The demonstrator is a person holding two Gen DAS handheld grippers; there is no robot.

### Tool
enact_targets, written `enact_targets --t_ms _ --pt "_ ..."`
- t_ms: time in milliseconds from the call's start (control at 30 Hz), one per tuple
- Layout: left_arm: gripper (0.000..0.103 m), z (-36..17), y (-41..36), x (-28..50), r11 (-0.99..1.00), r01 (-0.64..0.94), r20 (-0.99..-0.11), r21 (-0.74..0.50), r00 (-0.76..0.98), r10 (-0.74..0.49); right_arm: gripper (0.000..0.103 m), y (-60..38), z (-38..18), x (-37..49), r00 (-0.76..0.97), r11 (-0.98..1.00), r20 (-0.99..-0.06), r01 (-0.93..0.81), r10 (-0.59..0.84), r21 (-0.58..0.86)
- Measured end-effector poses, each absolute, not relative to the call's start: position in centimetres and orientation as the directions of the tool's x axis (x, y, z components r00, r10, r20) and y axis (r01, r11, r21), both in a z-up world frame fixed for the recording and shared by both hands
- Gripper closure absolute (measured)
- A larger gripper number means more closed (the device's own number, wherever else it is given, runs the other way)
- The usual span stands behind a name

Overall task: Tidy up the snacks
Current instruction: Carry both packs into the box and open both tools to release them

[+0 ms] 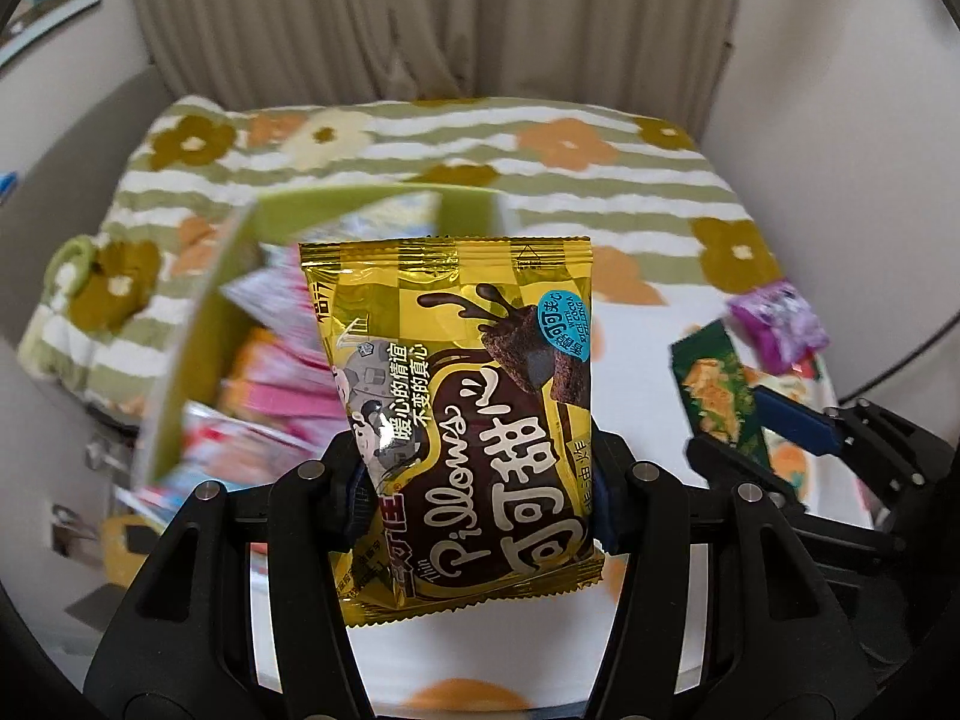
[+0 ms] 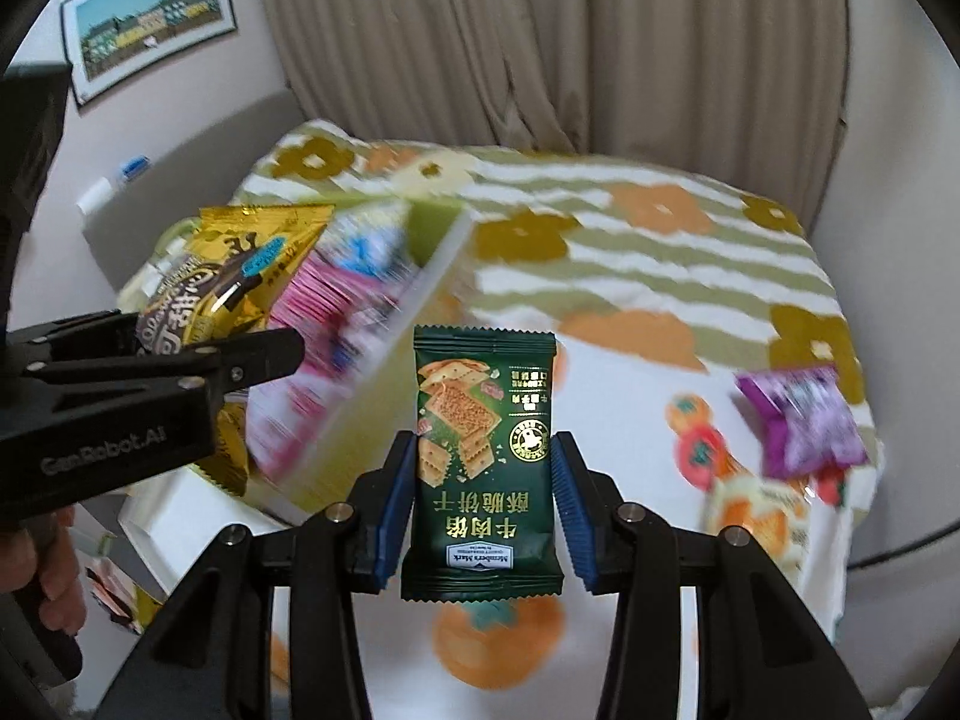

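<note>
Gold pack [image 1: 462,414]: pinched in the left gripper [image 1: 480,480], held in the air in front of the green box [image 1: 198,324]. Green pack [image 2: 483,468]: held upright between the blue pads [image 2: 393,504] of the right gripper [image 2: 483,510], jaws closed on its sides, just right of the box.

Box: open, already stocked with pink and other blurred packets; stands on a flowered cloth [image 2: 660,252].

Outstanding: purple pack [image 2: 804,426] and an orange-printed packet [image 2: 762,516] lie loose on the cloth, well right of the box.

Status, judged: partly done. Two packs in transit, not yet stowed; at least two more to collect.
</note>
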State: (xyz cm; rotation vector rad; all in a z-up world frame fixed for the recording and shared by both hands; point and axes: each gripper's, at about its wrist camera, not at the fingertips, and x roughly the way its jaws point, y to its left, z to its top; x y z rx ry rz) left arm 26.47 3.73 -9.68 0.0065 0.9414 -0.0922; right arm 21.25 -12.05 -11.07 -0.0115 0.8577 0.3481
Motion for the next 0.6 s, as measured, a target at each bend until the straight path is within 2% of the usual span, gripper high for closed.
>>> enact_targets --t_ms 300,400,433,467,533,600 --pt "0.052 -10.3 13.7 29.8 0.999 0.036 -0.833 -0.015 0.552 -0.033 0.062 -4.1 -9.7 24.4 0.588 0.921 -0.729 -0.359 0.35 0.153" --pt "0.051 -11.8 15.4 30.9 0.996 0.068 -0.859 -0.057 0.506 -0.083 0.062 -2.5 -10.1 25.0 0.585 0.928 -0.737 -0.337 0.339 0.16" --pt "0.045 -12.2 15.9 31.1 0.995 0.075 -0.857 -0.07 0.506 -0.098 0.062 -2.0 -10.3 25.2 0.582 0.93 -0.742 -0.332 0.333 0.158" --pt "0.028 -12.4 16.2 31.1 0.994 0.074 -0.855 -0.075 0.509 -0.102 0.062 -1.4 -10.7 25.3 0.578 0.933 -0.748 -0.326 0.326 0.154" --pt "0.001 -12.6 17.6 30.9 0.993 0.065 -0.845 -0.1 0.521 -0.119 0.062 -0.6 -11.1 25.5 0.573 0.937 -0.758 -0.317 0.311 0.146" --pt "0.001 -12.6 18.5 30.6 0.989 0.064 -0.838 -0.133 0.526 -0.146 0.062 -0.1 -11.3 25.5 0.572 0.942 -0.764 -0.304 0.299 0.142"
